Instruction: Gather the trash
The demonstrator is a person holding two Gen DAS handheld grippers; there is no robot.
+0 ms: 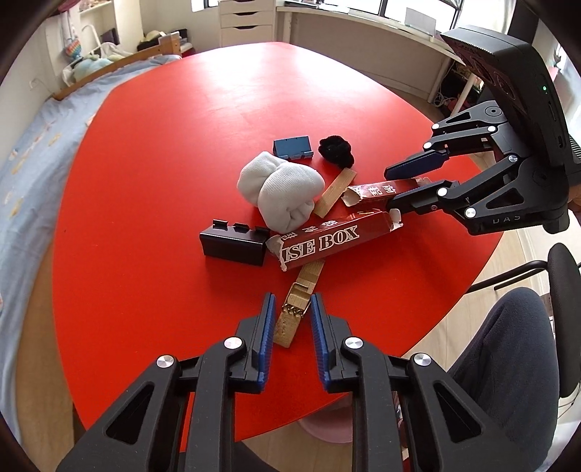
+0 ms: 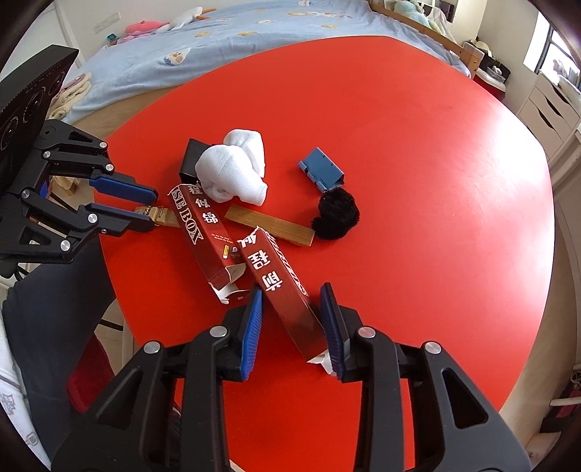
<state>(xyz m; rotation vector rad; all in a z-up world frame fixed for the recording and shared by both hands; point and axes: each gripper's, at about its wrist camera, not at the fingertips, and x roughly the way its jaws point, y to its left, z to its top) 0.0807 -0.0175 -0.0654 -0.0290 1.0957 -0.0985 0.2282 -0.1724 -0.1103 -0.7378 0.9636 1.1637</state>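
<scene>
A red surface [image 1: 152,152] is filling the room's middle, with a blue-sheeted bed [image 2: 254,32] lying along its far edge and white drawers [image 1: 247,21] standing by the window. The right gripper [image 2: 292,321] is holding its jaws open around one torn red box [image 2: 287,290], not yet clamped. The left gripper [image 1: 290,326] is waiting open over a wooden clip [image 1: 294,308] near the second box [image 1: 326,239], white socks [image 1: 279,192] and a black case [image 1: 232,243].
</scene>
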